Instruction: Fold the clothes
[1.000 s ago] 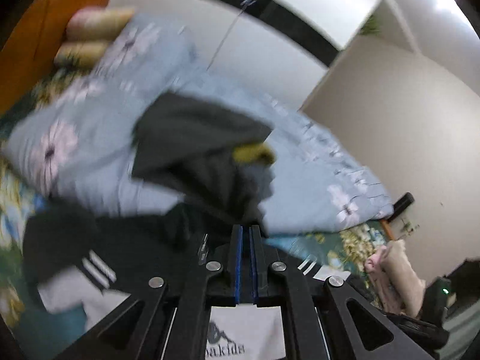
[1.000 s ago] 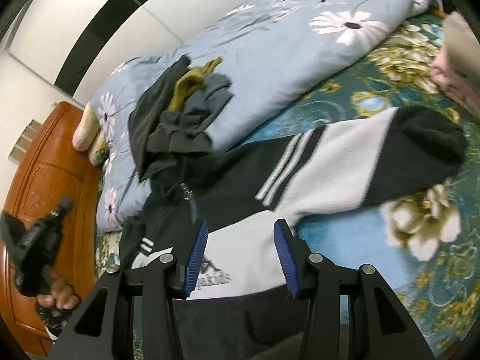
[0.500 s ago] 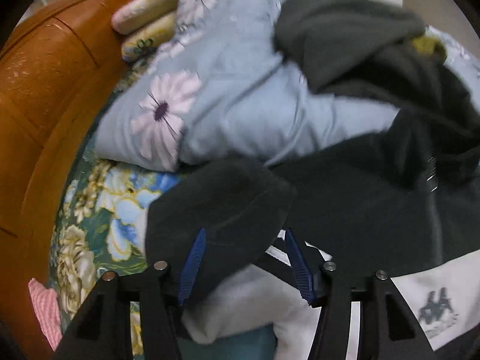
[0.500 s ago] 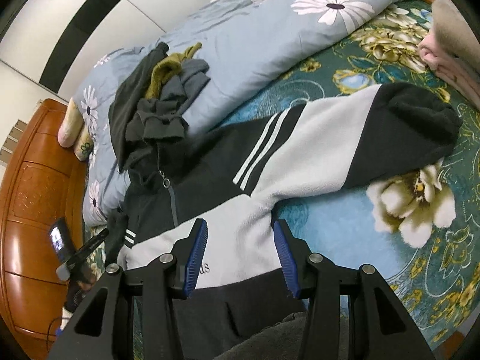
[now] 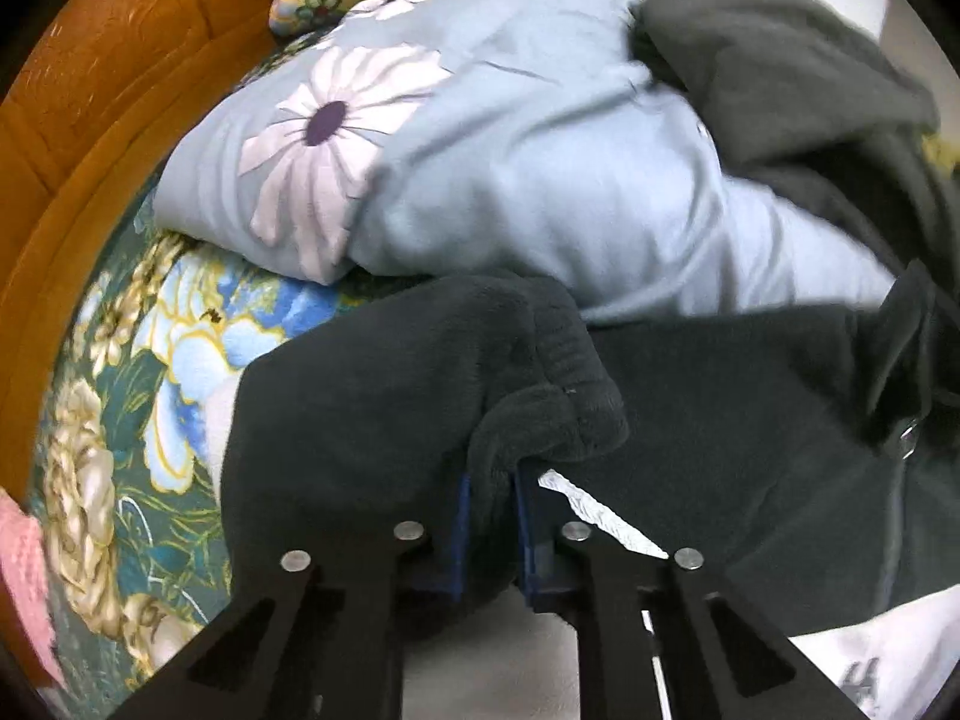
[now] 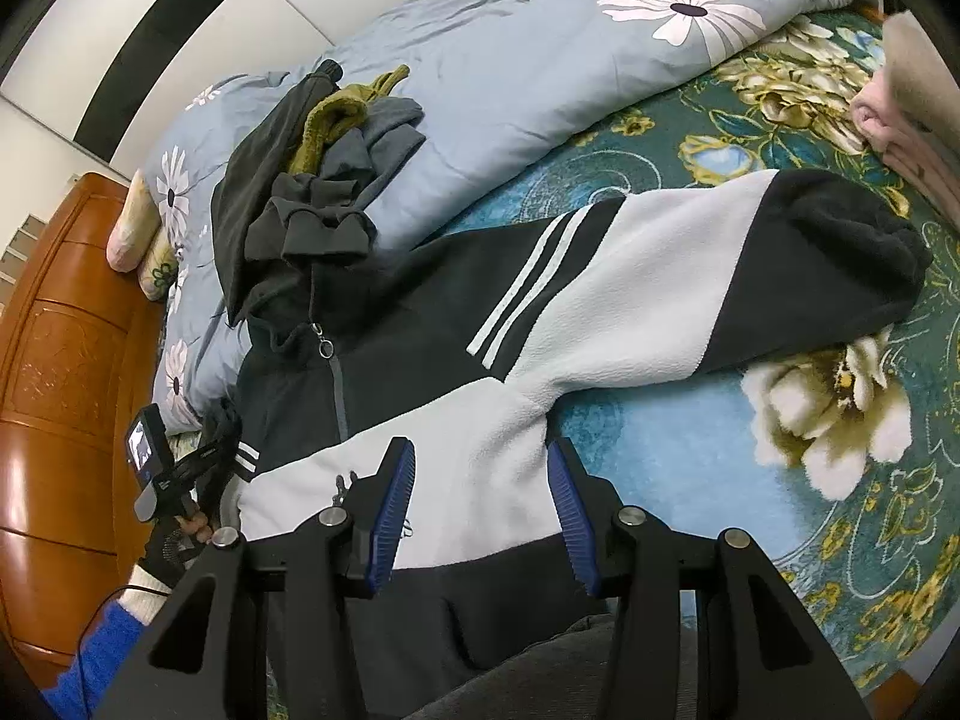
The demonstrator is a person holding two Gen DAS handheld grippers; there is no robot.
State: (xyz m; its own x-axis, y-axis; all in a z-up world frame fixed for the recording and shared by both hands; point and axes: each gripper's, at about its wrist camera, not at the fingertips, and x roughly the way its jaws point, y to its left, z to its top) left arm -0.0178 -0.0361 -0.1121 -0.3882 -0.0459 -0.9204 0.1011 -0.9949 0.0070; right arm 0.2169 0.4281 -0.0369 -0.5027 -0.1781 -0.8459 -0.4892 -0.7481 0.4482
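A black and white fleece jacket (image 6: 456, 360) lies spread face up on the floral bedsheet, its zip to the left and one sleeve (image 6: 750, 276) stretched out to the right. My left gripper (image 5: 489, 486) is shut on the black cuff of the other sleeve (image 5: 420, 384); this gripper also shows at the left in the right wrist view (image 6: 198, 462). My right gripper (image 6: 480, 480) is open and empty, hovering above the jacket's white lower front.
A blue flowered duvet (image 6: 540, 78) lies behind the jacket with a heap of dark and olive clothes (image 6: 324, 168) on it. A wooden headboard (image 6: 66, 324) stands at the left. Folded pink and beige clothes (image 6: 900, 96) lie at the right.
My left gripper swung down to the left sleeve, opened, then shut on its black cuff. My right gripper stayed open and shifted slightly over the jacket.
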